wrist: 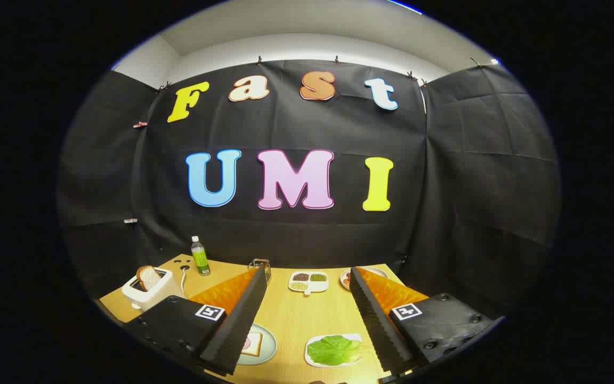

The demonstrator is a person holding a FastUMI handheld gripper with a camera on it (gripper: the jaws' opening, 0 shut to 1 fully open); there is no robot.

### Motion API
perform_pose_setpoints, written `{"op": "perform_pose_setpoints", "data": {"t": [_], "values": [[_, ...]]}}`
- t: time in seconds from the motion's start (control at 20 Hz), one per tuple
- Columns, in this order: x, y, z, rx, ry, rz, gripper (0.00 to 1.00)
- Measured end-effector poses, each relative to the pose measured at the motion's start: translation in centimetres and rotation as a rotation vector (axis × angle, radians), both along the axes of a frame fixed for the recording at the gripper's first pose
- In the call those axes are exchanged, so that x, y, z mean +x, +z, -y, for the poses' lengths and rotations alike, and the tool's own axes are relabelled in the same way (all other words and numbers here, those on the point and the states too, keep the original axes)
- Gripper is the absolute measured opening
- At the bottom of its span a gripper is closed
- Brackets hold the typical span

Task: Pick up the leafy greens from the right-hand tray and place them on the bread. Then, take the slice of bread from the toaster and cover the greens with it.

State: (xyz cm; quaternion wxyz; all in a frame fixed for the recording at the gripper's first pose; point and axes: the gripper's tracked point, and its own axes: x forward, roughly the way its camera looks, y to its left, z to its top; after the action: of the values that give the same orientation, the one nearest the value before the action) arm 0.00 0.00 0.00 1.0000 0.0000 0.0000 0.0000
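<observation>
Two fingers of the tool (307, 320) stand wide apart, holding nothing, held high above the wooden desk (296, 320), apparently to survey it. Between the fingers, at 5 o'clock, one flat green lettuce leaf (335, 350) lies on a white right-hand tray (317, 364). At 7 o'clock, one bread slice (252, 344) waits on a pale round plate (268, 346). At 10 o'clock, one white toaster (150, 294) holds one upright toast slice (148, 277), ready for topping.

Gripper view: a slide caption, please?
Open gripper hovers above leafy greens, bread on plate, toaster holding a slice.
</observation>
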Motion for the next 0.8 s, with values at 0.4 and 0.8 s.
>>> {"op": "perform_pose_setpoints", "data": {"t": [0.4,0.8], "values": [[-0.7,-0.9,0.5,0.017,-0.002,-0.024,0.97],[-0.3,-2.0,1.5,0.037,-0.010,-0.060,0.97]]}}
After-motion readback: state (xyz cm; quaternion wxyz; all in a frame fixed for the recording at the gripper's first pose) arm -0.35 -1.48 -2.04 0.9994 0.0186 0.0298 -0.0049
